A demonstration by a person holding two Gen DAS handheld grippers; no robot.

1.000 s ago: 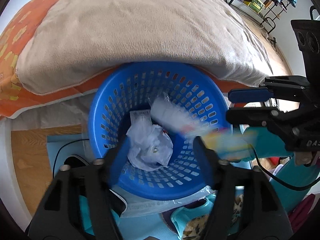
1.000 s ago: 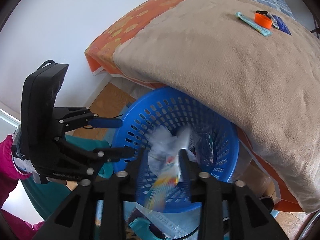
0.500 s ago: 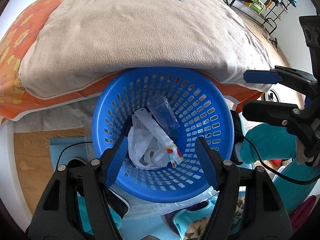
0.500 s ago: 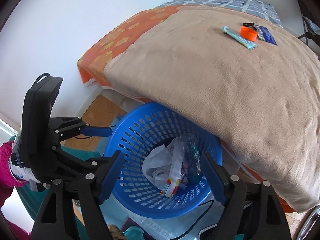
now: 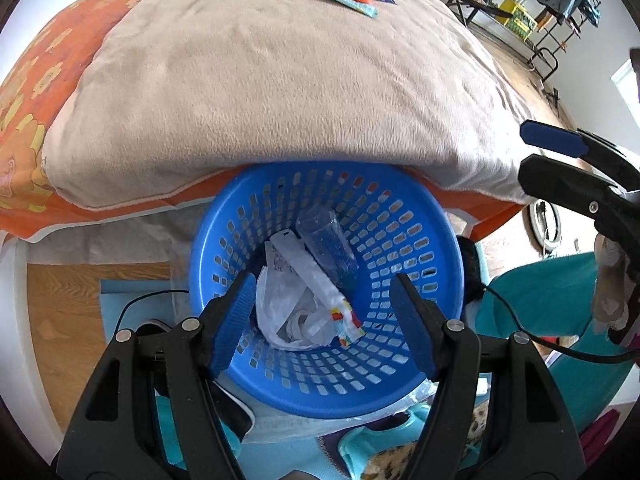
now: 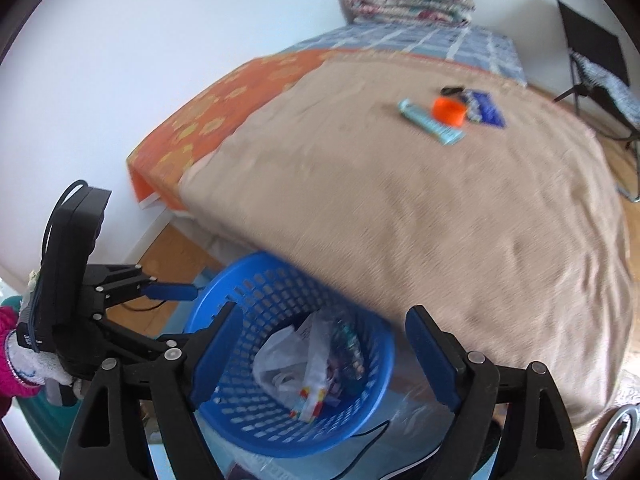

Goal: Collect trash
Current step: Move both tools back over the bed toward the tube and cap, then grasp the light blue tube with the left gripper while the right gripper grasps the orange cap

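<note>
Round blue perforated plastic basket (image 5: pixel 400 240) sits on the floor against the bed, far rim tucked under the overhanging beige fleece blanket (image 5: pixel 280 80). Inside: crumpled white plastic bag (image 5: pixel 288 312) at the bottom, clear plastic bottle (image 5: pixel 326 240) lying tilted on the basket wall, long axis running from the far rim down toward the centre, one end up near the blanket edge; which end is the neck I can't tell. A white wrapper strip with red-yellow printed end (image 5: pixel 320 284) lies beside the bottle, roughly parallel to it, coloured end pointing toward the near side of the basket. In the right wrist view the same strip (image 6: pixel 310 384) rests on the bag, coloured end lowest. Left tongs (image 5: pixel 324 320) sit above the basket, blue pads spread apart, nothing between them. Right tongs (image 6: pixel 320 356) are spread wide over the basket, also empty; that view is motion-blurred. More trash on the bed, well apart from the basket: teal tube-shaped wrapper (image 6: pixel 430 122), long axis diagonal across the blanket, touching or just beside an orange round cap-like piece (image 6: pixel 450 111), with a dark blue flat packet (image 6: pixel 486 110) next to that.
</note>
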